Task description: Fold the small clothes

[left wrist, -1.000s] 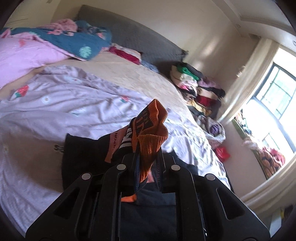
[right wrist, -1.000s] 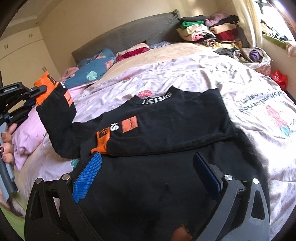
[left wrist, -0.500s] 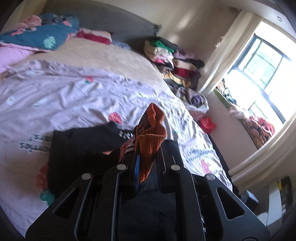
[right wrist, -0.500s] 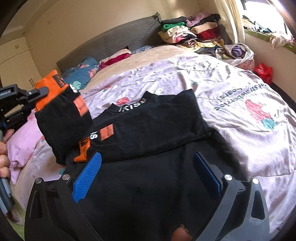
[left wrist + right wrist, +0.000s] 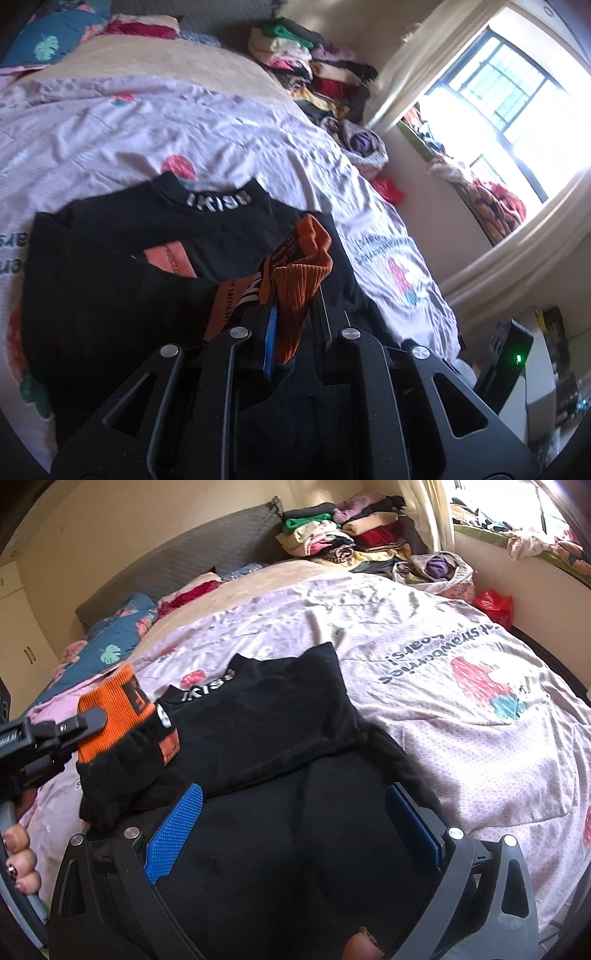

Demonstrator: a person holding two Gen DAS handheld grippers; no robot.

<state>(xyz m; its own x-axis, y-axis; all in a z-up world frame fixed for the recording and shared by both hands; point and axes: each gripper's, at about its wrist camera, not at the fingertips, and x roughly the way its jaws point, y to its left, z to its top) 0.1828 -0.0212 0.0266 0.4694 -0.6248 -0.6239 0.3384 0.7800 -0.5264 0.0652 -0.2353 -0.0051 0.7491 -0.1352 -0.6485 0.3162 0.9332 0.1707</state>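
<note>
A black top (image 5: 280, 731) with a white-lettered collar and orange patches lies on the bed; it also shows in the left wrist view (image 5: 147, 236). My left gripper (image 5: 291, 314) is shut on the top's orange ribbed sleeve cuff (image 5: 299, 269) and holds the sleeve above the garment's left side. The right wrist view shows that cuff (image 5: 114, 712) clamped in the left gripper's fingers (image 5: 85, 718). My right gripper (image 5: 295, 823) is open and empty, its blue pads (image 5: 177, 827) spread over the black fabric at the garment's near part.
The bed is covered by a pale pink strawberry-print sheet (image 5: 461, 686). A stack of folded clothes (image 5: 347, 531) sits by the grey headboard (image 5: 177, 565). Pillows (image 5: 118, 642) lie at the far left. A red bag (image 5: 495, 605) and window (image 5: 517, 96) are at the right.
My left gripper has carried the orange cuff and sleeve rightward, from out beyond the bed's left side to over the garment's body. The right gripper stays open over the fabric.
</note>
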